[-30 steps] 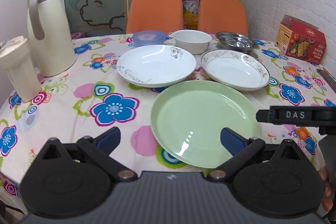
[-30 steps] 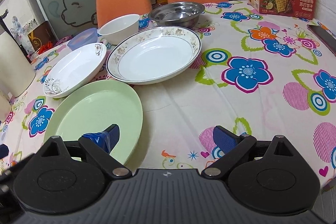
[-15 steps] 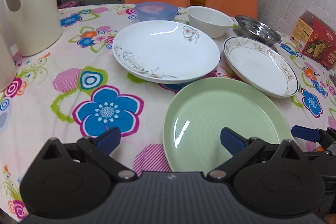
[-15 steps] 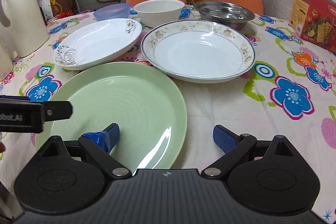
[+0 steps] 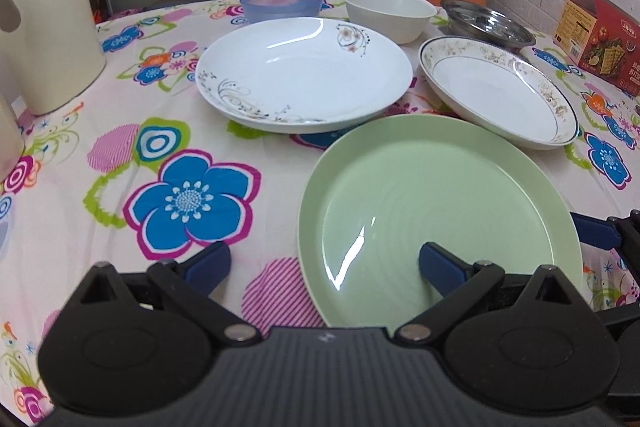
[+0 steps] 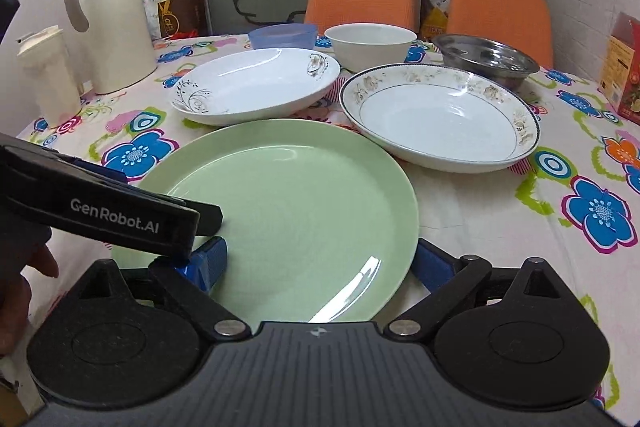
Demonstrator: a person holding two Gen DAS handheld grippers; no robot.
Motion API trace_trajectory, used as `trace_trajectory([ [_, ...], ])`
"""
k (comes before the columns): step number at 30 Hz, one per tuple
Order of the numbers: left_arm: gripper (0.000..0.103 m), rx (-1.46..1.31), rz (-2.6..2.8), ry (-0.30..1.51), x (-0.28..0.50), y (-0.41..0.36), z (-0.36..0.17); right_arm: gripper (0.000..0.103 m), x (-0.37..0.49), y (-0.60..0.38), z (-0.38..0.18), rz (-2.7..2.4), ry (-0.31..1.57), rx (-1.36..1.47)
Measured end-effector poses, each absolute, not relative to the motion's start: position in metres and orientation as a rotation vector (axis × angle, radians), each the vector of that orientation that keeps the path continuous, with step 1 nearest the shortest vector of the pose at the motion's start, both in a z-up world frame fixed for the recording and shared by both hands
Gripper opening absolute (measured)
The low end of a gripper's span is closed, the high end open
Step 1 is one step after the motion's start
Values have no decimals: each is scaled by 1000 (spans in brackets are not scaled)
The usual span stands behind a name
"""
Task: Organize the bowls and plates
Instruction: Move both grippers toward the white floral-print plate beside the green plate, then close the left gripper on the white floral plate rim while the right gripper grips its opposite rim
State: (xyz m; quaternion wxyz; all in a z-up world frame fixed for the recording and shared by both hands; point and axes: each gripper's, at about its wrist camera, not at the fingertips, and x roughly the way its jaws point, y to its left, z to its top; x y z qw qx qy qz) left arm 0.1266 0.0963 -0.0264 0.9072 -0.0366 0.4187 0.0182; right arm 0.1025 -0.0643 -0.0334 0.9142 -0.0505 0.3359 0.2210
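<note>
Landmark: green plate (image 5: 436,211), sitting on flowered tablecloth (image 5: 120,163). Left gripper (image 5: 324,265) hovering over its near left rim, jaws spread wide, one finger over cloth, one over plate. Swirl-pattern plate (image 5: 304,75) lying behind it to the left, gold-rimmed plate (image 6: 438,115) behind it to the right. Right gripper (image 6: 320,263) hovering at the near edge, jaws spread, gripping nothing
</note>
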Motion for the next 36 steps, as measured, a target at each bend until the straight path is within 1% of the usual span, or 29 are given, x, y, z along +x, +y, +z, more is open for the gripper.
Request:
trace_trajectory([
  [1,93,-74,37,855,125,96,-26,85,101,-63,-33,454,691,-106],
  [2,76,-73,10,836,123,95,-24,85,101,-61,-33,454,691,-108],
  [3,56,-78,-21,825,121,93,-22,84,99,-59,-32,451,692,-110],
  [7,56,-95,-14,831,117,95,-19,83,95,-54,-28,439,703,-96],
  [8,54,-107,-11,830,115,98,-18,84,92,-53,-26,446,701,-87],
  [14,54,-119,46,818,91,122,-8,85,78,-28,-20,496,672,-110],
  [21,54,-131,134,835,83,157,-16,85,74,7,-30,576,700,-124],
  [31,54,-143,126,815,90,161,-20,85,78,13,-32,559,695,-157],
  [32,63,-146,124,817,89,162,-20,85,78,12,-32,577,696,-157],
  [33,79,-157,110,827,89,164,-20,84,78,9,-31,604,700,-148],
  [35,86,-175,101,811,86,168,-18,83,80,-6,-26,621,710,-94],
  [36,87,-173,105,795,83,170,-15,83,80,-15,-21,607,703,-65],
])
